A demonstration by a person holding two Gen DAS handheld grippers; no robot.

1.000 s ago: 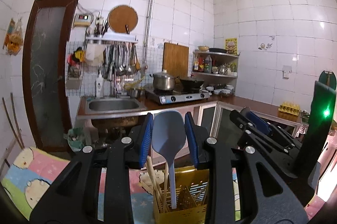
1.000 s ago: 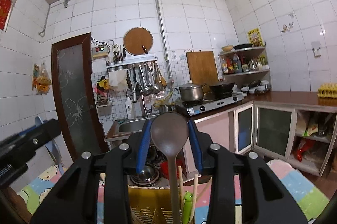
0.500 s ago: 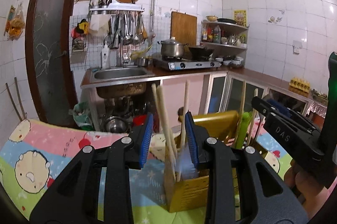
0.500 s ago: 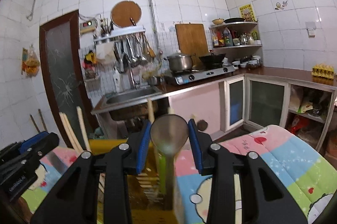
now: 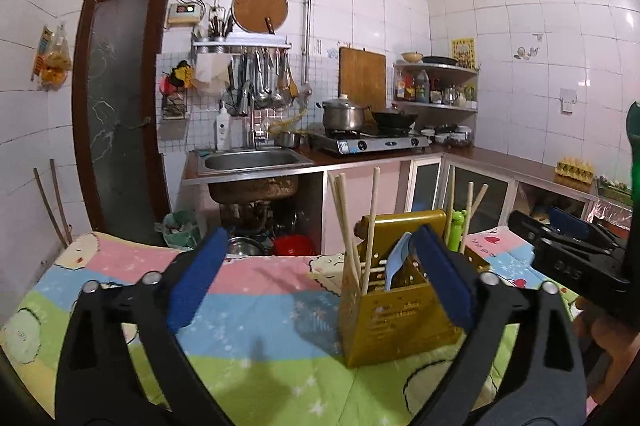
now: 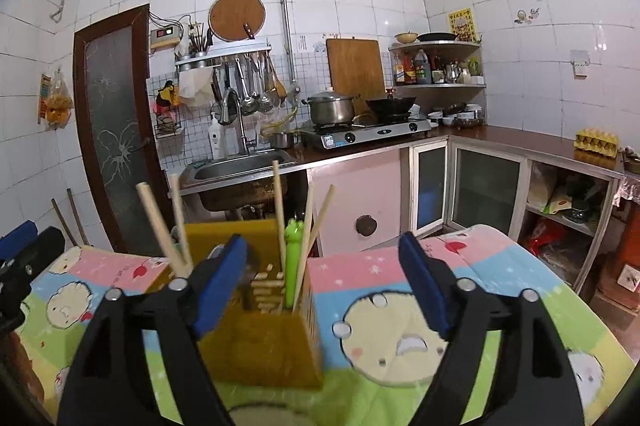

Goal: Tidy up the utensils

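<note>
A yellow utensil holder [image 5: 396,318] stands on the cartoon-print cloth [image 5: 260,306]; it also shows in the right wrist view [image 6: 260,338]. It holds wooden chopsticks [image 5: 344,222], a green frog-topped utensil [image 6: 291,258] and a light blue spoon [image 5: 397,260]. My left gripper [image 5: 316,278] is open and empty, just left of and in front of the holder. My right gripper [image 6: 324,286] is open and empty, with the holder behind its left finger. A dark spoon bowl is partly hidden behind that finger.
Behind the table stand a steel sink [image 5: 252,161], a gas stove with a pot [image 5: 344,115] and wok, pink cabinets [image 6: 356,201] and a corner shelf with bottles. A brown door [image 5: 116,105] is at the left. An egg tray [image 6: 596,139] sits on the counter.
Both grippers were shut on spoons held over the holder, blue in the left, dark in the right. The spoons went down into the holder; both grippers have opened and drawn back.
</note>
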